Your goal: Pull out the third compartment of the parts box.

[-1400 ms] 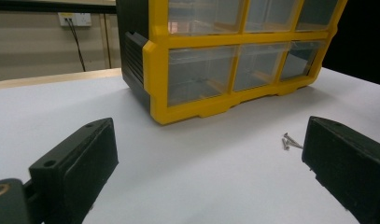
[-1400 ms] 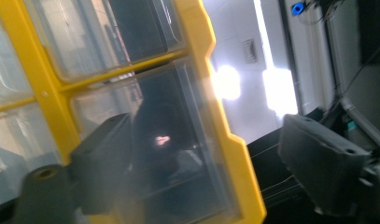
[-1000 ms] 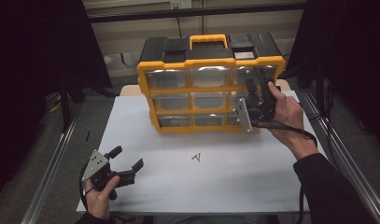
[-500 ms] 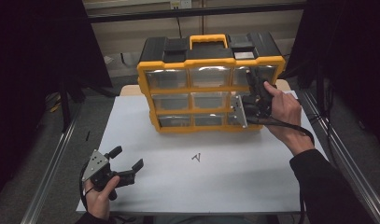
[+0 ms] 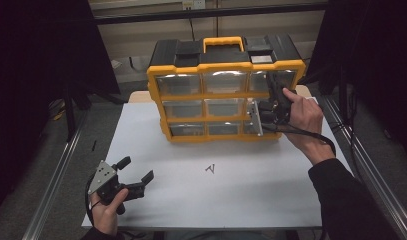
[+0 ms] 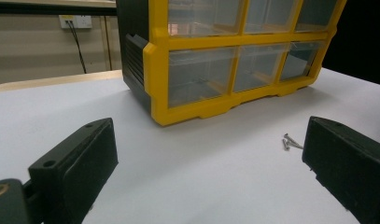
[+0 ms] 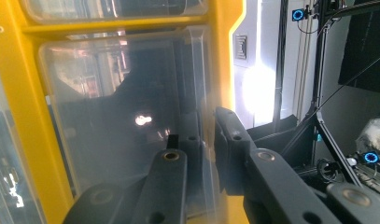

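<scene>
2 tongs are at work over the white surface (image 5: 251, 195). Right tongs (image 7: 207, 135) are up against the yellow organizer (image 5: 226, 90), which stands upright toward the far side of the surface, and their jaws have just been closing. In the right gripper view they pinch the clear front wall of a drawer (image 7: 131, 102), 1 jaw inside the drawer and 1 outside, pads pressed on the plastic. From the high view the right tongs (image 5: 271, 107) sit at the organizer's right-hand column, about the middle row, with the hand (image 5: 303, 117) wrapped behind them. Left tongs (image 5: 133, 175) rest low near the front left corner of the surface, well apart from the organizer, jaws spread wide with nothing between them. A few small screws (image 6: 288, 141) lie loose on the surface in front of the organizer, near the middle.
</scene>
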{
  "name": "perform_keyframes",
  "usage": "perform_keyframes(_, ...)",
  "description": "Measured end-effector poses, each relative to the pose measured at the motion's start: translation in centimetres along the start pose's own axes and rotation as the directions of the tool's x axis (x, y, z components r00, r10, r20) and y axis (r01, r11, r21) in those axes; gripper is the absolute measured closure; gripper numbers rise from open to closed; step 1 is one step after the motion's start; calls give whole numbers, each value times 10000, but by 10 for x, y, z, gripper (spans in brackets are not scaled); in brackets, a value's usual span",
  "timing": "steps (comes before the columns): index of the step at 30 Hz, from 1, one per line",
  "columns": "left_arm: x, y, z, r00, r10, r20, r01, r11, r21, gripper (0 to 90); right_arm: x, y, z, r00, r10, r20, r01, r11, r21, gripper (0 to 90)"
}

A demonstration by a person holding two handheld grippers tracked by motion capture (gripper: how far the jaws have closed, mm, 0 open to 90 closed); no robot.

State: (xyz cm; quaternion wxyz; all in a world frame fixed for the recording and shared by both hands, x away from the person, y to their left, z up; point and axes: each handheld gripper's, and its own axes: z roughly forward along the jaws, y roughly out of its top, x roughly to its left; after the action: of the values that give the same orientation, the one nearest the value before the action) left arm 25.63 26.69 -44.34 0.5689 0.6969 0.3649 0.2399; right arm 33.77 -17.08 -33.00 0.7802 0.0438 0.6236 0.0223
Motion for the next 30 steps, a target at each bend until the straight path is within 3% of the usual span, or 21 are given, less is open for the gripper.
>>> perform_keyframes(2,0,0,0,10000,-8,-3,8,10000,2,32,0,0,0,10000,75,-54,-75,10000,52,828)
perform_keyframes(6,0,0,0,10000,-49,7,49,10000,3,32,0,0,0,9994,-337,19,337,9994,60,834)
perform_keyframes(30,0,0,0,10000,78,35,-78,10000,29,32,1,2,-9,9986,-505,126,503,9986,159,856)
